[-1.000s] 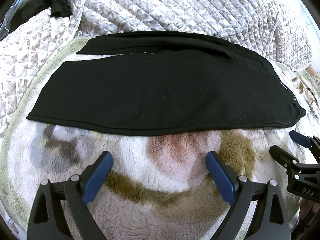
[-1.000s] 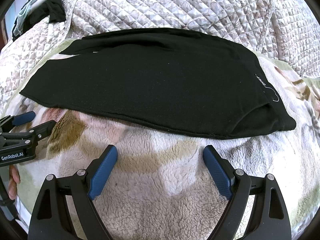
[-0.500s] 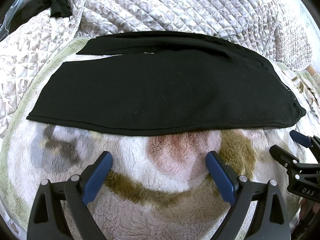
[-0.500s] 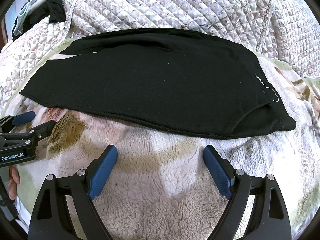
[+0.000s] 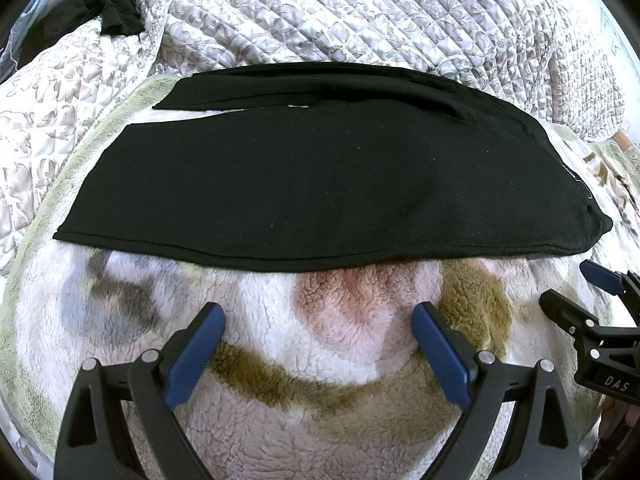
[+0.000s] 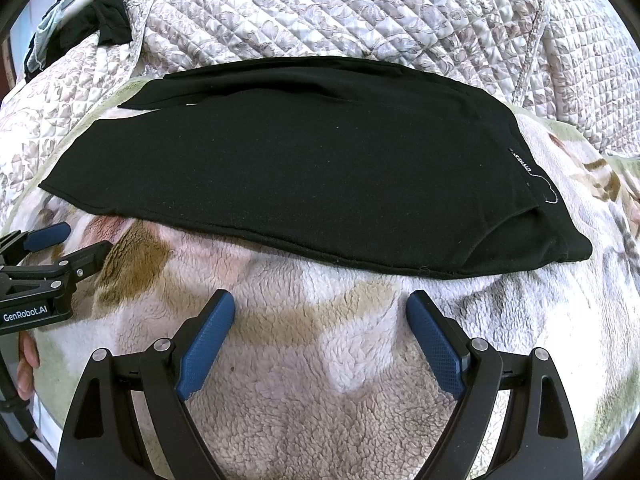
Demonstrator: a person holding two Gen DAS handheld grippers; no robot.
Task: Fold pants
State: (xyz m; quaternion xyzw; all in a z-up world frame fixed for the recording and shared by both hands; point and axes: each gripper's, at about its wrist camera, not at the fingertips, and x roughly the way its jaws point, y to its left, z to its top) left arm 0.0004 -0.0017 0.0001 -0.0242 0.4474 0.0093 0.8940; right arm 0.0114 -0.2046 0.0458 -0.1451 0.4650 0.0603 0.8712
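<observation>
Black pants (image 5: 320, 184) lie flat across a fleece blanket (image 5: 320, 360), legs to the left, waistband with a small label (image 6: 522, 164) to the right; they also show in the right wrist view (image 6: 300, 184). One leg lies over the other, the far leg peeking out behind. My left gripper (image 5: 318, 320) is open and empty, just short of the pants' near edge. My right gripper (image 6: 320, 308) is open and empty, also short of the near edge. Each gripper shows at the other view's side: the right one (image 5: 576, 292), the left one (image 6: 76, 244).
A quilted floral bedspread (image 5: 360, 12) is bunched up behind the pants. Dark clothes (image 5: 116, 4) and a pale blue garment (image 6: 52, 28) lie at the far left corner. The patterned fleece blanket (image 6: 340, 380) spreads under both grippers.
</observation>
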